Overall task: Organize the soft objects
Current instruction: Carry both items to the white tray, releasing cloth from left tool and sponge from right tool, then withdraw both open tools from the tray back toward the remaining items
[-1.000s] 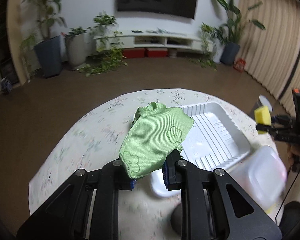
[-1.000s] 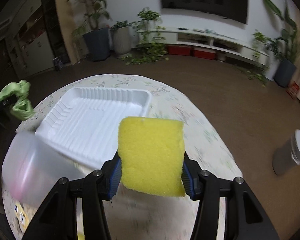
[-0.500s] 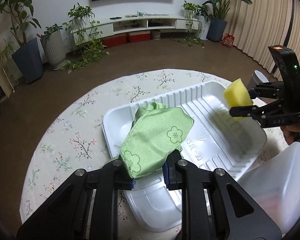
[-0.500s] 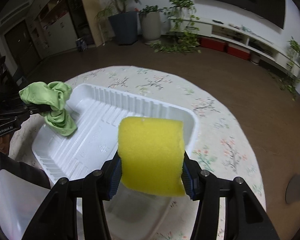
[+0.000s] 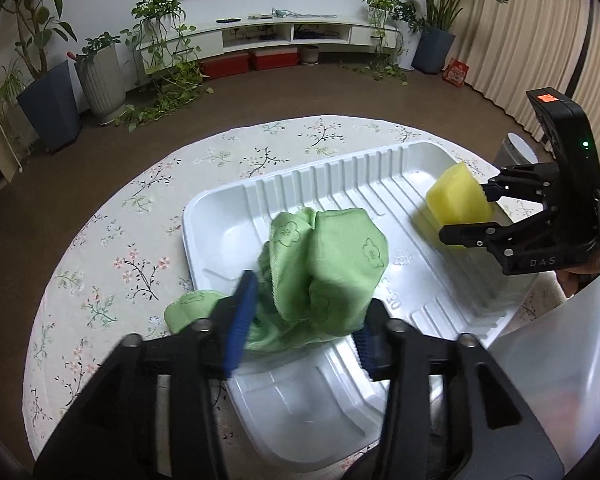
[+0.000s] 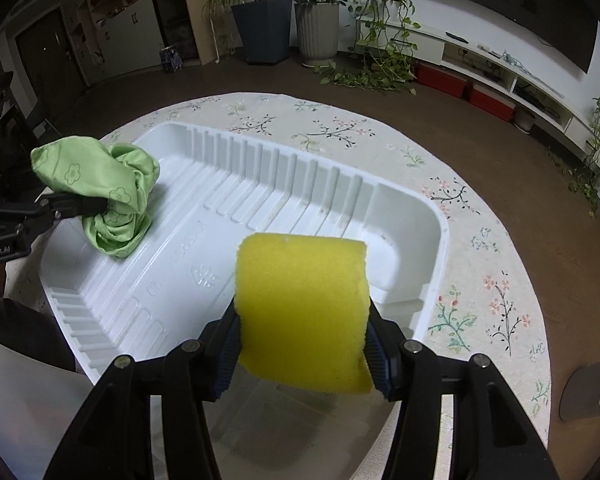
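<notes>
Left claw [image 5: 300, 328] seemingly spreads wide, releasing green cloth [image 5: 324, 264]; right claw [image 6: 300, 350] grips yellow sponge [image 6: 302, 312]: lower into white tray [image 6: 440, 232] first.

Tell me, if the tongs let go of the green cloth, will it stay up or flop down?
It would probably flop. The green cloth is bunched in soft folds, and one corner already droops over the edge of the white tray. It looks thin and light, so it should land softly. Between the open left tongs it sags rather than standing stiff.
</notes>
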Tool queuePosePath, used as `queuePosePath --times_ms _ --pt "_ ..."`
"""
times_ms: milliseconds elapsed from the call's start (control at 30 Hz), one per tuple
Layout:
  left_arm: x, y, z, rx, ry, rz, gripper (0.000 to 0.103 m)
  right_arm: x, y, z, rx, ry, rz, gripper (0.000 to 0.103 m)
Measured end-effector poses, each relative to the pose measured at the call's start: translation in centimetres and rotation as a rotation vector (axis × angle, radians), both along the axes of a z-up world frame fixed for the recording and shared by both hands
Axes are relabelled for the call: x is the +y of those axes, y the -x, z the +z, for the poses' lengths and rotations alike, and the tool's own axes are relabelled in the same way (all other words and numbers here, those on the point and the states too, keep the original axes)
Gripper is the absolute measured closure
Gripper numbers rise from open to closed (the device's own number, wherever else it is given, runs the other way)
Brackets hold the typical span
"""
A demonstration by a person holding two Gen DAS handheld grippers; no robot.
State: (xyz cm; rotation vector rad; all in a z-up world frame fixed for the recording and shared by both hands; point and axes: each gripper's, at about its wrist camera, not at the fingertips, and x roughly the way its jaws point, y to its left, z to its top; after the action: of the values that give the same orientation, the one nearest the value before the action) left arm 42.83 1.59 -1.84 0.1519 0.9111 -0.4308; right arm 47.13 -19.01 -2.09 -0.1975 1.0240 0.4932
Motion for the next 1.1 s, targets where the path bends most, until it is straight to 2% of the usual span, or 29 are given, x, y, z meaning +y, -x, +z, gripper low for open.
queuePosePath --times_ms 133,200,267,533,767,833,933,1000,1100 --pt "0.3 0.2 0.3 -0.003 0.016 0.000 0.047 -0.2 0.2 0.2 -0.007 -0.005 0.003 0.037" --pt "0.6 0.4 0.6 -0.011 0.029 0.006 0.047 -0.3 0.4 0.6 -0.022 -0.011 0.001 0.025" --pt "1.2 0.6 1.1 -0.029 0.043 0.014 0.044 -0.5 0.6 1.2 -0.039 -0.027 -0.002 0.019" --pt "4.5 2.8 3.7 -0.103 0.095 0.095 0.043 -3.1 1.7 3.7 -0.094 -0.064 -0.061 0.019" --pt "7.0 9.5 6.1 -0.191 0.105 0.219 0.040 -7.5 5.6 7.4 -0.163 -0.121 -0.167 0.019" --pt "7.2 12.3 6.8 -0.218 0.113 0.249 0.033 -8.8 8.1 8.5 -0.187 -0.151 -0.194 0.019" --pt "6.8 16.9 7.3 -0.240 0.132 0.260 0.030 -9.8 12.1 9.5 -0.206 -0.189 -0.222 0.018" --pt "6.3 20.3 7.3 -0.253 0.133 0.260 0.027 -10.2 15.5 9.6 -0.212 -0.207 -0.241 0.018" --pt "5.7 24.5 7.0 -0.245 0.165 0.249 0.027 -10.0 20.1 9.2 -0.215 -0.222 -0.242 0.018"
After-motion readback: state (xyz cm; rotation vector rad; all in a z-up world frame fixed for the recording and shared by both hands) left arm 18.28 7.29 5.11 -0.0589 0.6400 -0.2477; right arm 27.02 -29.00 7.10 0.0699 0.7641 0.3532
